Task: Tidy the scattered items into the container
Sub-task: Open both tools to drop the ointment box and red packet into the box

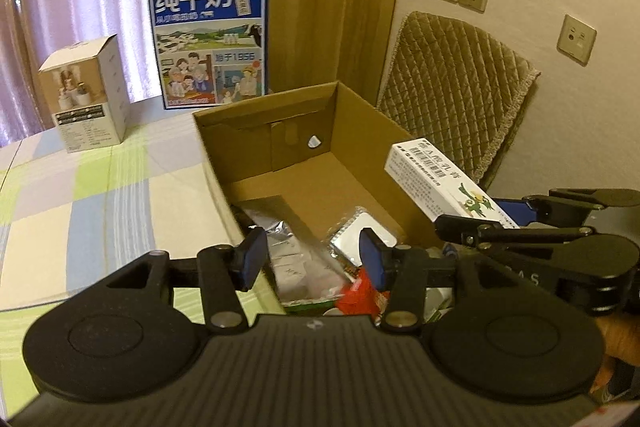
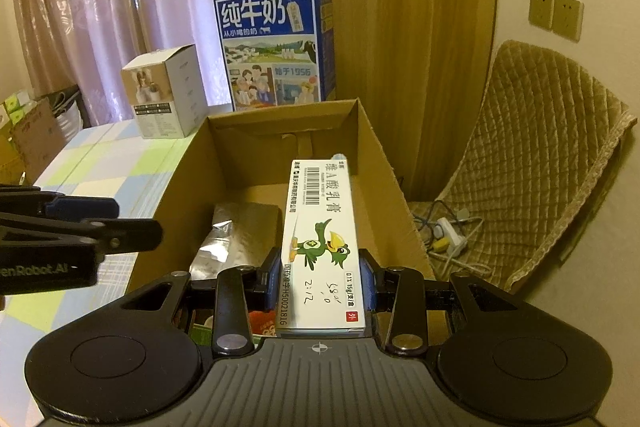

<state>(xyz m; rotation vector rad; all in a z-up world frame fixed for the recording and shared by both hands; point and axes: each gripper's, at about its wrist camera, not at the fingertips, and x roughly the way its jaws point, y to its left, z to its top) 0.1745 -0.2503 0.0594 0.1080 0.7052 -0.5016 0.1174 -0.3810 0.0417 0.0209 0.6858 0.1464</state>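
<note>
Above the open cardboard box (image 2: pixel 372 155), the right gripper (image 2: pixel 320 283) clamps a long white ointment carton (image 2: pixel 320 227) by its near end, both pads pressed against the carton's long sides. The carton points forward along the fingers, its far end over the box interior. The left gripper (image 1: pixel 312 255) hovers at the box's near edge with its fingers spread apart and nothing between them.

Already inside the box: a silver foil pouch (image 2: pixel 236 227), a small white blister pack (image 1: pixel 360 231) and a red packet (image 1: pixel 360 291).

Risks from this position:
- The grip sits at one end only — most of the carton's length is unsupported, so a quick move may let it pivot between the pads.
- A release while the carton lies close to the right wall may let it land on the rim and tip outward toward the chair (image 2: pixel 552 155).
- The two grippers are close together; a sideways move by either could cause contact.

View differences:
- The right wrist view shows the clamp itself, the printed face with a green bird, and a power strip (image 2: pixel 448 235) on the chair seat.
- The left wrist view shows the carton from the side, raised above the right wall, and shows the blister pack — hidden in the right wrist view
</note>
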